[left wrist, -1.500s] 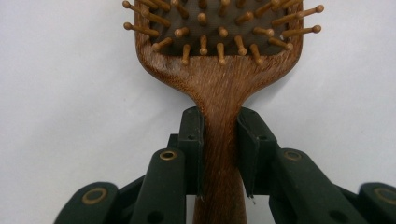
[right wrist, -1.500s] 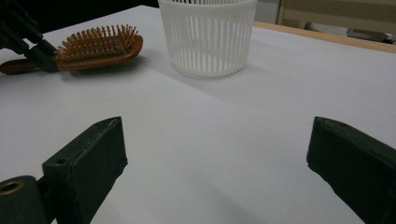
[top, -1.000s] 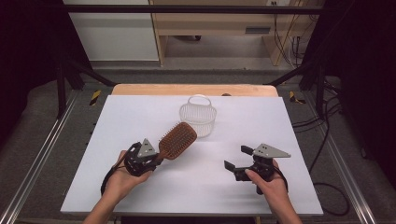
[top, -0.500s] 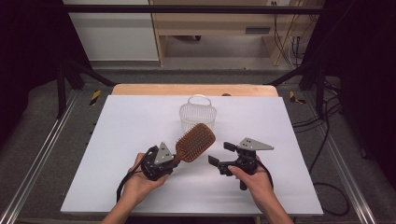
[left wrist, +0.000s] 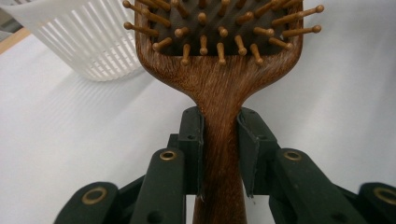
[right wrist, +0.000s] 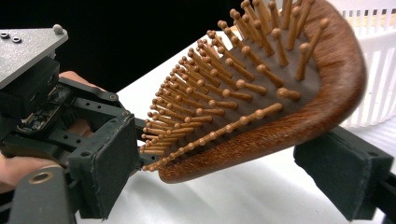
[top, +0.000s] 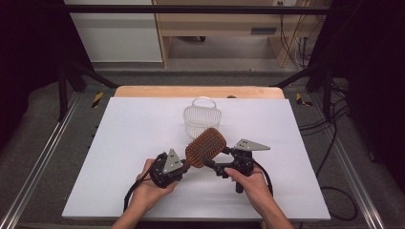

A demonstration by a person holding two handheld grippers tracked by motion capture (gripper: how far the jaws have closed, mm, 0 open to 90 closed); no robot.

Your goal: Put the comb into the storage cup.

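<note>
Gripping hairbrush point(left wrist: 219, 93) handle: left tool point(left wrist: 219, 154) close-up.

Glossy wood hairbrush point(top: 206, 147), white ribbed plastic basket point(top: 201, 118), matt table point(top: 133, 133)

A white bench point(top: 143, 124) is flanked by grey carpet point(top: 43, 143) and metal rails point(top: 33, 176). Behind it, a white cabinet point(top: 114, 33) and wooden furniture point(top: 215, 19) are seen against dark surroundings.

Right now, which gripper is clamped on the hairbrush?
The left gripper: its jaws squeeze the hairbrush handle. The right gripper's jaws have been closing around the head, not yet touching.
</note>
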